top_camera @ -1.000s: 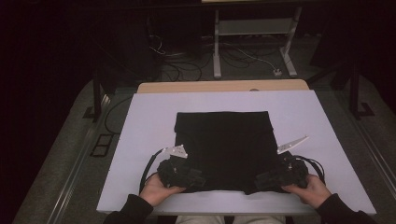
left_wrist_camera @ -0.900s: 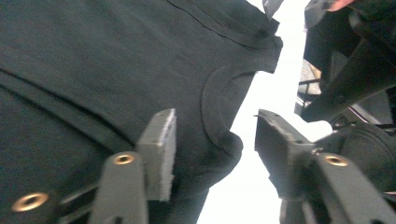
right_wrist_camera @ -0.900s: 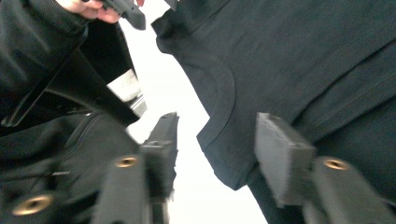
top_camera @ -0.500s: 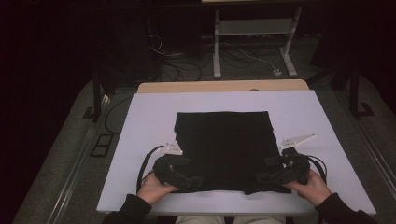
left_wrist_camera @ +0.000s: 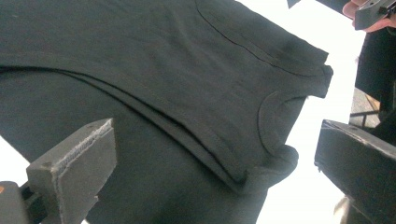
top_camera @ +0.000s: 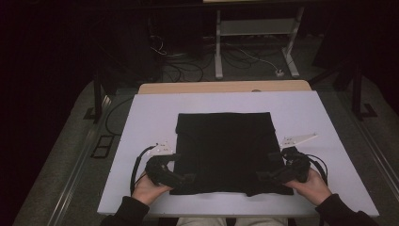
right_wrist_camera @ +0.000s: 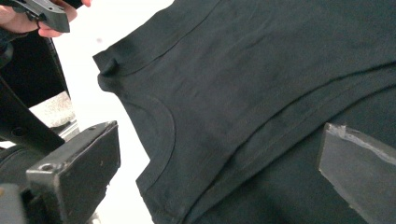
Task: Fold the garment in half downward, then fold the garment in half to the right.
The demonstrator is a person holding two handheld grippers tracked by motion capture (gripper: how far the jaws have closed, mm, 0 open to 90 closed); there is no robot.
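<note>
Black garment [top_camera: 225,150], folded to a rough square, lies flat on the white table [top_camera: 301,113], center of the high view, a bit toward the lower edge. Its neckline [left_wrist_camera: 275,126] sits at the near edge, mid-right in the left gripper view, center-left in the right gripper view.

Left gripper [top_camera: 181,175] is at lower left of the high view, held in the person's left hand [top_camera: 146,190], tips right at the garment's lower-left corner. Its jaws have just been opening and now stand wide apart; in the left gripper view the fabric lies under and between the jaws, pads not pressing on it. Folded hem layers run diagonally across that view.

Right gripper [top_camera: 269,175] is at lower right, in the right hand [top_camera: 313,186], tips at the garment's lower-right corner. Jaws also just been opening, now spread wide; in the right gripper view the cloth lies beneath the gap, not pinched.

Each gripper's grey plate points outward over bare table beside the garment. Cables trail from both grippers. Floor beyond the table, top of the high view, is dark w/ cables and a metal stand [top_camera: 254,42].
</note>
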